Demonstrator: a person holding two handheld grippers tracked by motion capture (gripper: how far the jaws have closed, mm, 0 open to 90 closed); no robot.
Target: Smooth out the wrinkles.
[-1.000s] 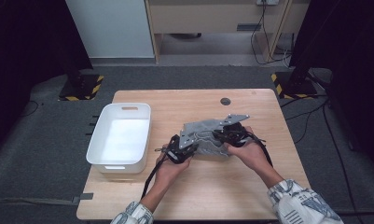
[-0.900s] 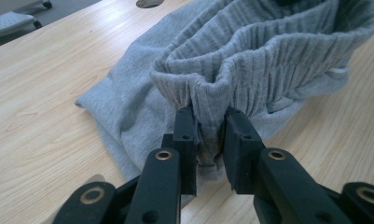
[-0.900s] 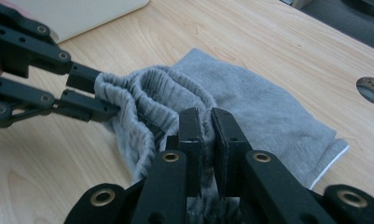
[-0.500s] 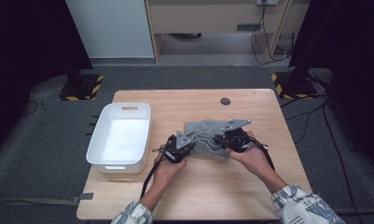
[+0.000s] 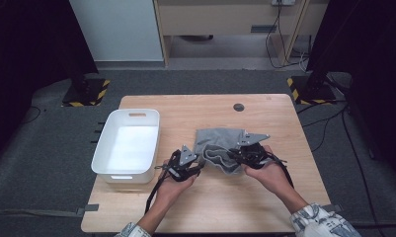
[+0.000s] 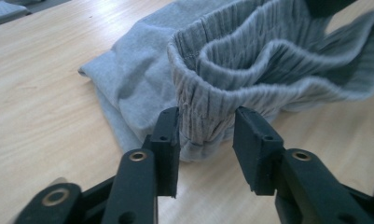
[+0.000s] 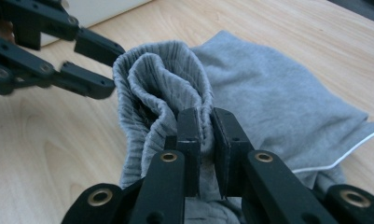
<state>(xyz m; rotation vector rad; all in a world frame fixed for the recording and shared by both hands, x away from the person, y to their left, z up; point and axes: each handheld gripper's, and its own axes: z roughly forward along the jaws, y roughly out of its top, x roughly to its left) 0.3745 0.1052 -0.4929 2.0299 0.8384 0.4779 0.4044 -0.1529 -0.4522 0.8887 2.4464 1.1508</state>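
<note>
Black jaws of the right gripper (image 7: 204,122) are pressed together on a fold of ribbed grey waistband, pinching the grey garment (image 7: 268,98) so that the elastic band bunches up just in front of the pads. In the right gripper view the rest of the fabric spreads flat beyond the grip, with a thin white edge along its far hem. The left gripper (image 6: 206,135) has just been opening: its jaws stand apart on either side of the ribbed band of the grey garment (image 6: 208,70), the left pad close against the cloth and the right pad just clear of it, so the band sits between them unpinched. From the high view, the left gripper (image 5: 198,167) sits at the garment's near left corner and the right gripper (image 5: 233,155) at its near right part, each carried by a hand (image 5: 178,178) coming from the bottom edge, with black cables trailing back along the forearms. The grey garment (image 5: 220,143) lies crumpled on the wooden table (image 5: 185,212), roughly at its middle. To its left, well apart, stands a white plastic bin (image 5: 109,165) near the table's left edge. A small dark round disc (image 5: 239,107) is set into the tabletop near the far edge.
</note>
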